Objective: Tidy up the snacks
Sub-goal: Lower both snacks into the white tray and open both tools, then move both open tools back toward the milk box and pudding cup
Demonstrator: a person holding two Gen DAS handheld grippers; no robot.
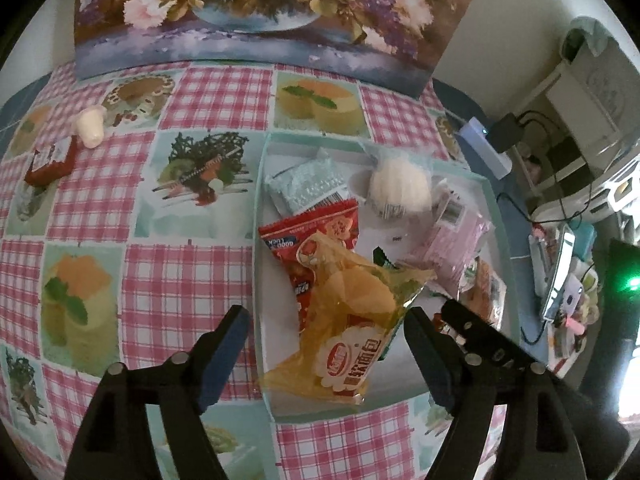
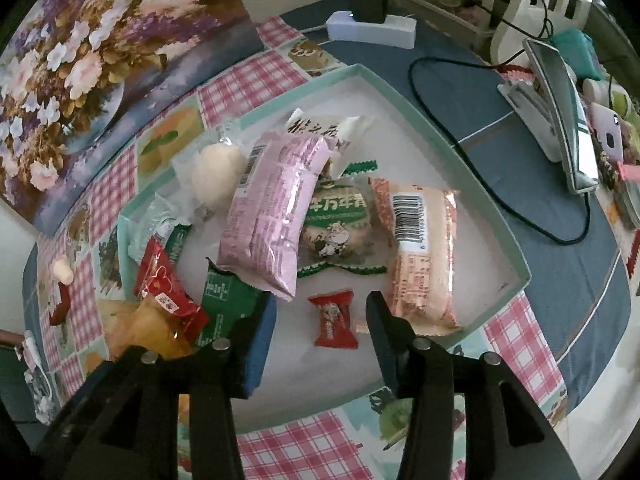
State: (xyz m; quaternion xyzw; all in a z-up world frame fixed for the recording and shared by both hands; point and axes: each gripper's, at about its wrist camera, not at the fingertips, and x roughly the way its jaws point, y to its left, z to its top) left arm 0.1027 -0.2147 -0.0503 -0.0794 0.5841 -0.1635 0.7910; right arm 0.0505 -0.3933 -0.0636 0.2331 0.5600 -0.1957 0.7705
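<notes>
Both hand-held grippers spread: left (image 1: 326,344) straddles yellow 软面包 bag (image 1: 352,320); right (image 2: 322,332) over red candy (image 2: 334,318).

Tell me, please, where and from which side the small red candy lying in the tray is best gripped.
Grip the small red candy across its plump middle, coming straight down from above. It lies flat and alone on the bare tray floor; its crimped ends are thin, and its long sides are clear for the jaws.

A home: checked food-print tablecloth (image 1: 192,264), flower painting (image 1: 256,12) against the wall, power strip (image 2: 372,28).
</notes>
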